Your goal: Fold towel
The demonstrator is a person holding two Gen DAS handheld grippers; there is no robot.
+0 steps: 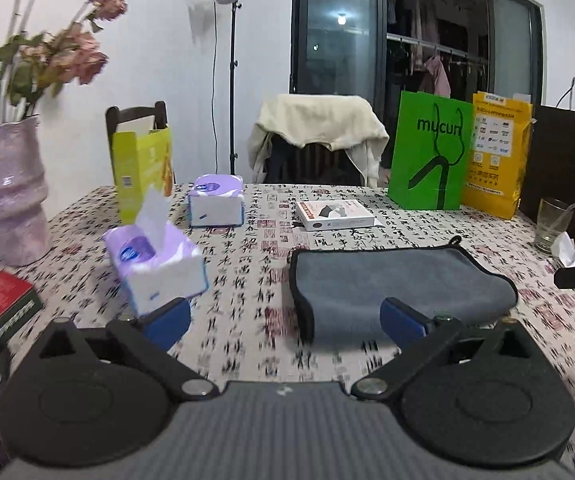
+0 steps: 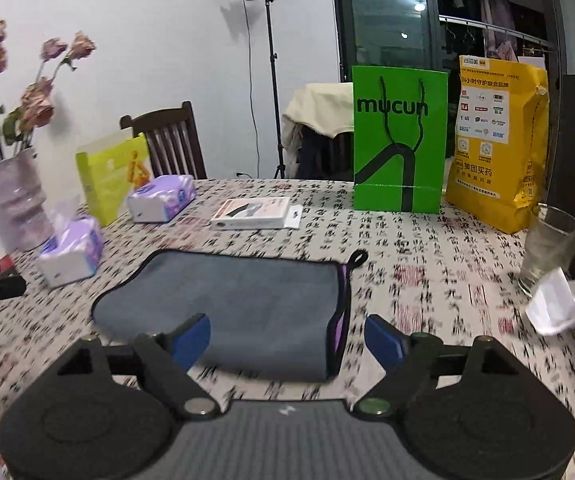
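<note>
Left wrist view first: the left gripper (image 1: pixel 285 322) has its jaws spread wide apart, nothing between them, hanging over the patterned tablecloth (image 1: pixel 247 272). The grey towel (image 1: pixel 399 284) lies folded flat on the cloth, ahead and off to the right. Its near left corner falls inside the gap between the blue pads, and the right pad (image 1: pixel 403 320) overlaps the towel's near edge in the picture. Can't tell if it's actually touching. The left pad is well clear of it, closer to the purple tissue box (image 1: pixel 155 268).

Right wrist view: the right gripper (image 2: pixel 287 338) is also wide open and gripping nothing. Here the towel (image 2: pixel 231 300) sits straight ahead, with its black-trimmed right edge and a sliver of purple showing in the gap between the pads. The left pad (image 2: pixel 191 340) overlaps the towel's near edge, and the right pad is over bare tablecloth just beside it. A little hanging loop (image 2: pixel 357 258) sticks out at the towel's far right corner.

Other stuff on the table: a white flat box (image 2: pixel 253 212) behind the towel, a green bag (image 2: pixel 399 140), a yellow bag (image 2: pixel 495 144), a glass (image 2: pixel 547 248) with crumpled paper next to it on the right, and a vase with dried flowers (image 1: pixel 7 192) on the left.
</note>
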